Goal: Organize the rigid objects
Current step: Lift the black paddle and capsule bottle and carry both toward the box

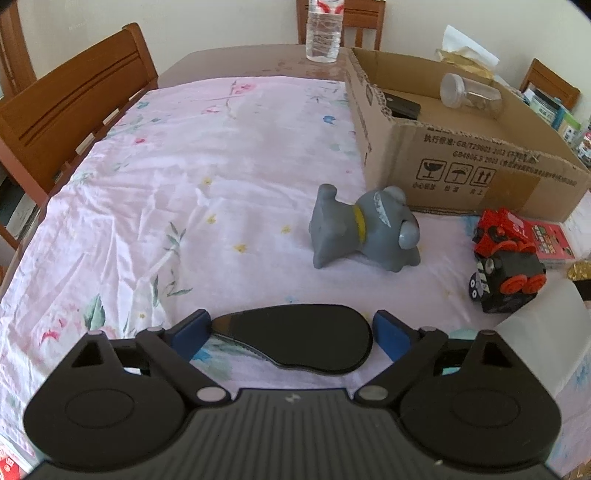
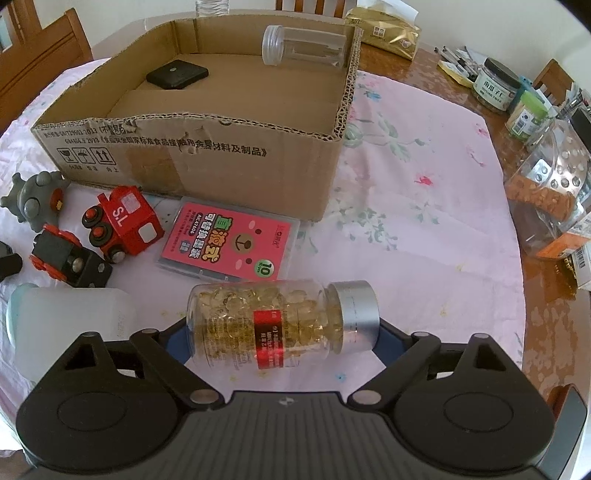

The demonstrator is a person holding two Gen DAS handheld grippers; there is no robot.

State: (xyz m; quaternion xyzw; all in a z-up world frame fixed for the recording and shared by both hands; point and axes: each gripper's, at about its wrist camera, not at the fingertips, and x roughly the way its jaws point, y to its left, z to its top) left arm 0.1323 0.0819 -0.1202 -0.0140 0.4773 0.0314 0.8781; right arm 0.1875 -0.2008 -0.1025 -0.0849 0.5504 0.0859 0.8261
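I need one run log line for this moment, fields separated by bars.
left gripper: open around flat black oval object | right gripper: open around clear capsule bottle with silver cap | cardboard box: black pad, clear jar inside

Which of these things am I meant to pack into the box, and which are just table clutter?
For the job:
cardboard box
capsule bottle
black flat object
grey toy
red toy train
black toy train
pink card case

Lying about:
water bottle
snack jars
gold packet
chairs
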